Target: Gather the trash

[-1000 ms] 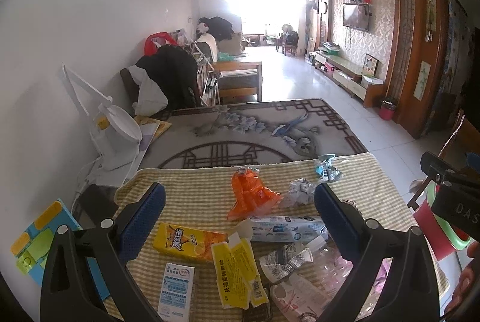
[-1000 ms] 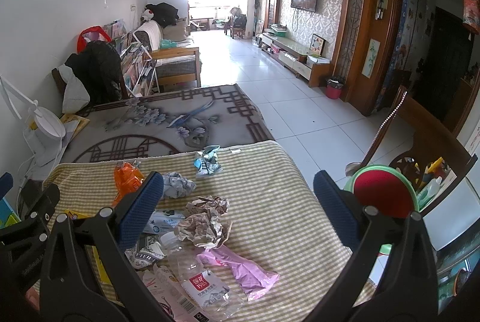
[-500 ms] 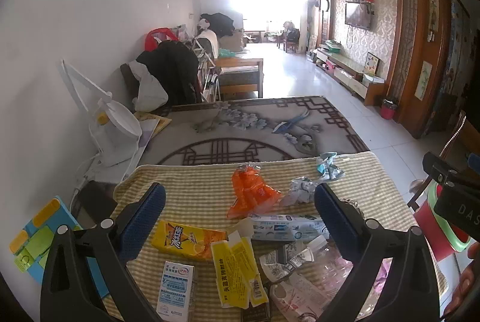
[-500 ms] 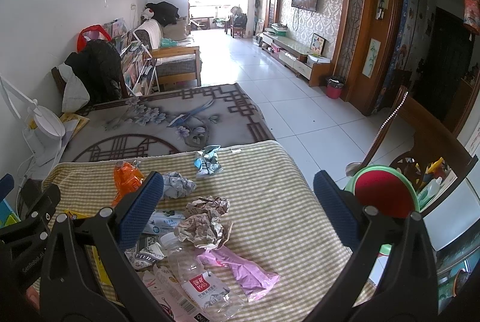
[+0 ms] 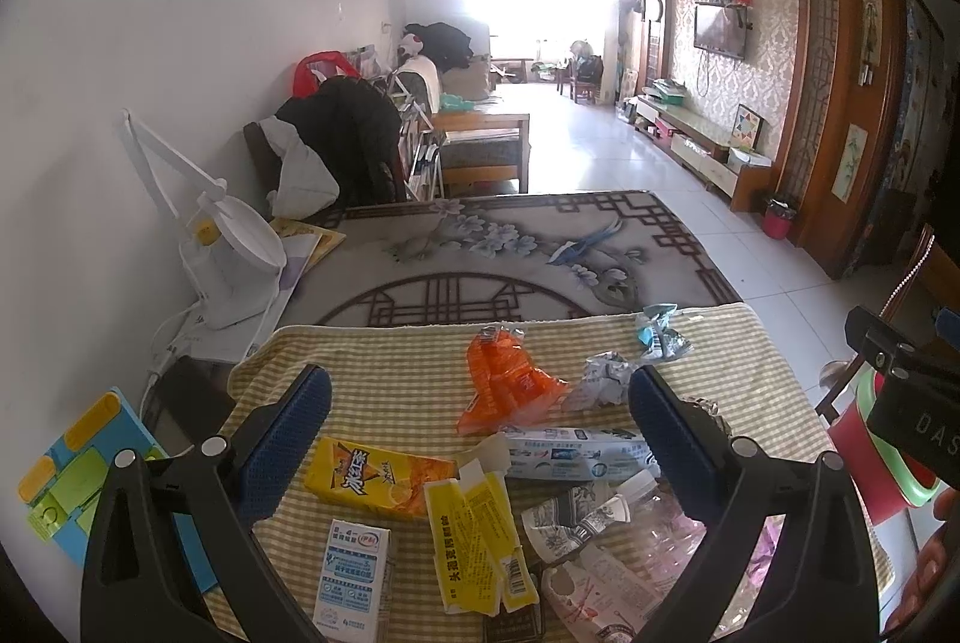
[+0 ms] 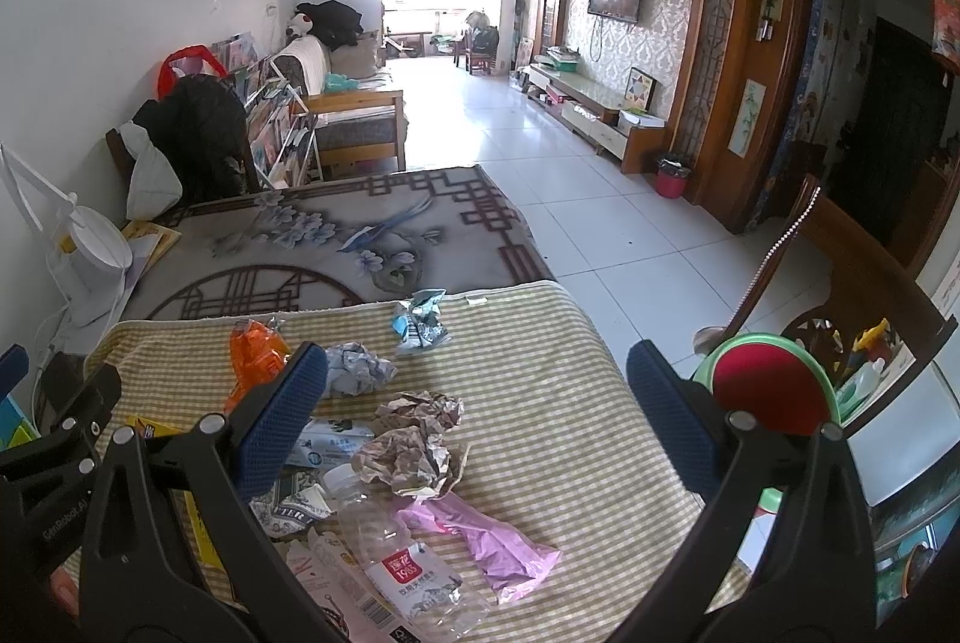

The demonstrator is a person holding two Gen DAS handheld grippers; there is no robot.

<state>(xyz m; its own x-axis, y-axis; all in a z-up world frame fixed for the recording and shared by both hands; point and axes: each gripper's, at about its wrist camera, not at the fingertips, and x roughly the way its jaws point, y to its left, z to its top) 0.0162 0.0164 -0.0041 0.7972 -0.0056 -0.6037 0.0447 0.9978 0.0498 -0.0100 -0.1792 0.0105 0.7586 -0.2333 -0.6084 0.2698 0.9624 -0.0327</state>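
Trash lies on a yellow checked tablecloth (image 5: 390, 361). My left gripper (image 5: 477, 439) is open and empty above an orange wrapper (image 5: 507, 385), a yellow juice carton (image 5: 372, 481), a yellow packet (image 5: 477, 541), a white milk carton (image 5: 354, 571) and a toothpaste box (image 5: 576, 454). My right gripper (image 6: 477, 415) is open and empty above crumpled paper (image 6: 414, 442), a clear plastic bottle (image 6: 402, 565) and a pink bag (image 6: 480, 541). A red bin with a green rim (image 6: 771, 394) stands off the table's right edge.
A white desk lamp (image 5: 222, 259) stands at the table's left beside a blue and yellow toy (image 5: 78, 469). A patterned grey cover (image 5: 498, 253) lies beyond the tablecloth. A blue-silver wrapper (image 6: 420, 322) sits near the far edge. A wooden chair (image 6: 840, 247) stands at the right.
Both grippers stay open. The left view has tilted slightly, so the trash sits a little lower in it. The right view is unchanged.
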